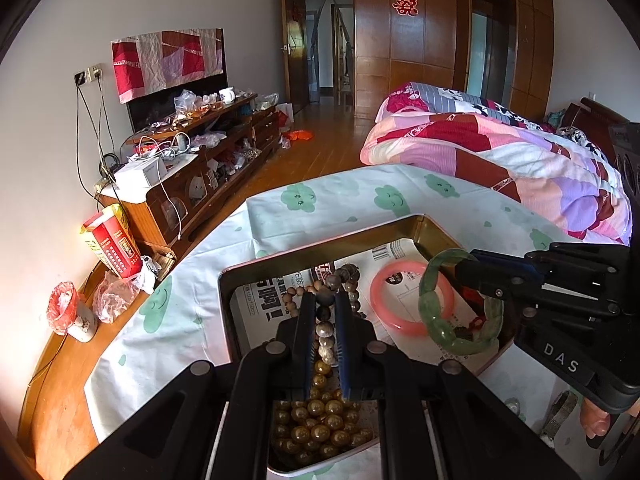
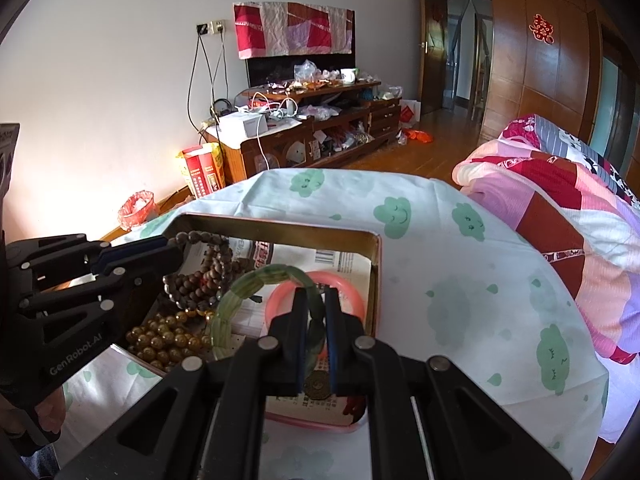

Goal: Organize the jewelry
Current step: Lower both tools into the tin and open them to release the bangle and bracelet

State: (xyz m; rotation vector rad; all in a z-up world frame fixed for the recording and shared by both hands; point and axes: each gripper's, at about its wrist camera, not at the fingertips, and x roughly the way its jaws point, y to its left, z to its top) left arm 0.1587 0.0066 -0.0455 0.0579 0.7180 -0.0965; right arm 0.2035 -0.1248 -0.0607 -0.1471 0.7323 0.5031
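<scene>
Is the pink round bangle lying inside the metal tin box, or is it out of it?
Inside. The pink round bangle lies flat on the printed paper lining the metal tin box, within its walls.

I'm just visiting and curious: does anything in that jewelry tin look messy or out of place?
The bead strands lie heaped in a tangle at one side of the tin, not laid out like the pink bangle lying flat.

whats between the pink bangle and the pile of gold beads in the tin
In the left wrist view, newspaper lining and a strand of mottled grey-brown beads lie between the smooth pink bangle and the round golden beads.
</scene>
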